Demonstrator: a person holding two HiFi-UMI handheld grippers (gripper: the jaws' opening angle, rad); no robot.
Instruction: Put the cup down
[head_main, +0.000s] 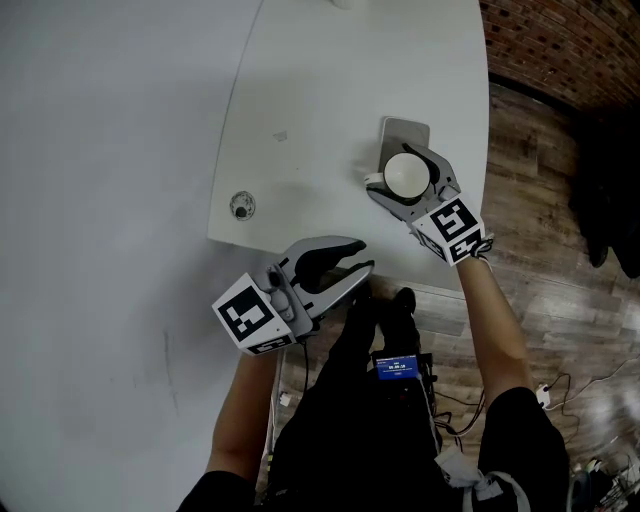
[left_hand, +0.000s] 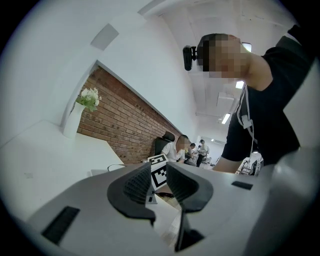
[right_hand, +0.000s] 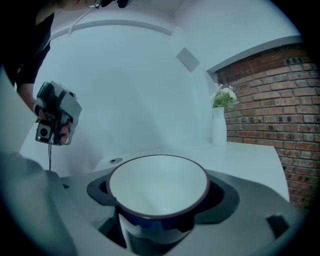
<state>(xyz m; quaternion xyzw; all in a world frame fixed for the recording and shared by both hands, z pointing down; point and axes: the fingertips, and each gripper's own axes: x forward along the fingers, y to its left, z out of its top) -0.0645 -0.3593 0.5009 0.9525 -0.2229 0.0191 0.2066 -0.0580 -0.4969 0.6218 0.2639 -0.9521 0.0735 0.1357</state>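
Observation:
A cup (head_main: 406, 174), white inside with a dark rim and a blue outside (right_hand: 159, 185), sits between the jaws of my right gripper (head_main: 404, 180), which is shut on its sides. It hangs over or stands on a grey square pad (head_main: 404, 129) near the white table's right edge; I cannot tell which. My left gripper (head_main: 345, 265) hovers at the table's front edge, left of the cup. Its jaws are slightly parted, with nothing between the ribbed pads (left_hand: 137, 184). In the right gripper view the left gripper (right_hand: 54, 120) shows at the far left, in a hand.
A round cable grommet (head_main: 241, 206) is set in the white table (head_main: 330, 80) left of the cup. A white vase with flowers (right_hand: 220, 120) stands at the far end by a brick wall (right_hand: 270, 100). Wooden floor (head_main: 540, 200) lies right of the table. People sit in the background (left_hand: 177, 147).

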